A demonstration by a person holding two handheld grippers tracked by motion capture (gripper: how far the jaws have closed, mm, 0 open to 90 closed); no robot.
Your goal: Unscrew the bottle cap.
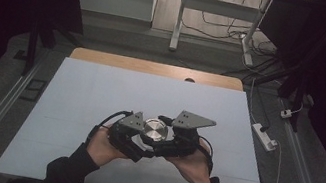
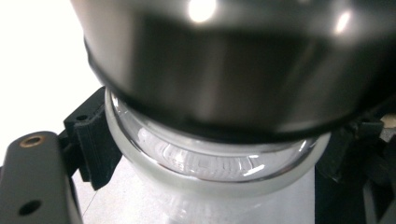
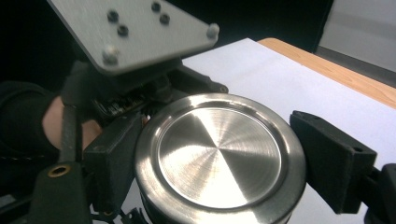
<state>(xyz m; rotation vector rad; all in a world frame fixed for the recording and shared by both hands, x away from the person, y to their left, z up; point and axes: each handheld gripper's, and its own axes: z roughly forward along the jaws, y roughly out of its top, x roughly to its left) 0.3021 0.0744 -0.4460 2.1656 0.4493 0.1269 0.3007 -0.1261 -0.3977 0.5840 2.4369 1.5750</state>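
I hold a gripper in each hand, low over the near middle of the white table cover, and between them stands a glass jar with a round brushed-metal lid.

Nearest to me, my left gripper is clamped on the jar's clear glass body, just beneath the lid: in the left gripper view a black pad presses against the glass at the left, and the other jaw sits dark against it at the right, while the lid's dark metal wall looms large above the glass shoulder. The jar's base stands on the white cover.

My right gripper is closed around the lid from the other side. In the right gripper view the lid's shiny disc lies between my two black jaws; the left pad touches the rim, and the right pad sits at the rim's edge, though I cannot tell whether it presses. Just past the lid I see my left hand and the grey three-cornered plate on top of its gripper.

Farther off, the cover ends at a wooden table edge, and beyond it stand white table legs among loose cables on the floor. A power strip lies on the floor to the right.
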